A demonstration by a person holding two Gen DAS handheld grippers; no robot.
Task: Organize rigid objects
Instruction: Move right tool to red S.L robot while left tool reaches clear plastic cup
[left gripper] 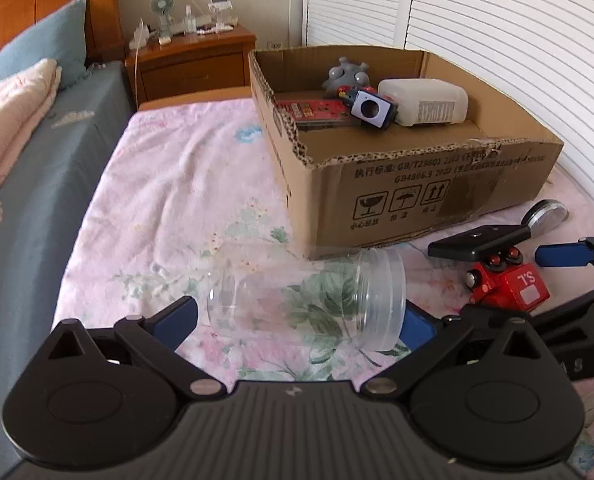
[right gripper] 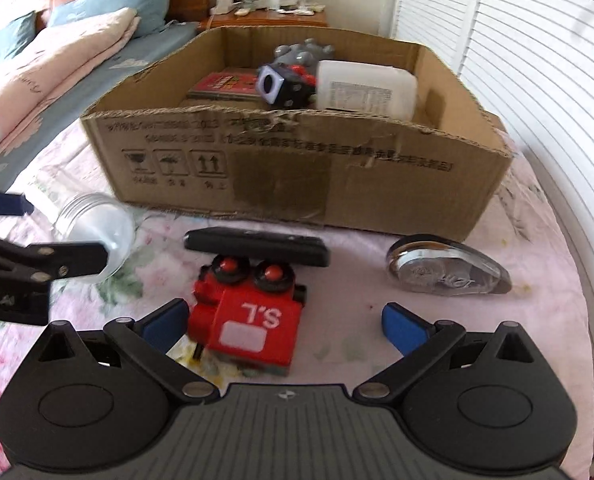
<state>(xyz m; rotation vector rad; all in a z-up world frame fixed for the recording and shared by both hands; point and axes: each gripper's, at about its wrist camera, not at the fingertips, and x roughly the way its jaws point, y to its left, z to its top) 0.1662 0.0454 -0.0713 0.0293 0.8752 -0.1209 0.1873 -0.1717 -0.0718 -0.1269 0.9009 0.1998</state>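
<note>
We see the left gripper point(left gripper: 301, 320), fingers spread around a clear jar point(left gripper: 309, 300) lying on the bed, and the right gripper point(right gripper: 285, 320), fingers spread beside a red toy point(right gripper: 249, 320); the smooth, round jar may roll or slip when squeezed.

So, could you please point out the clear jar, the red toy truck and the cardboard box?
clear jar point(left gripper: 309, 300), left wrist view, transparent side wall.
red toy truck point(right gripper: 253, 324), right wrist view, red lettered face.
cardboard box point(right gripper: 297, 172), right wrist view, front wall.
</note>
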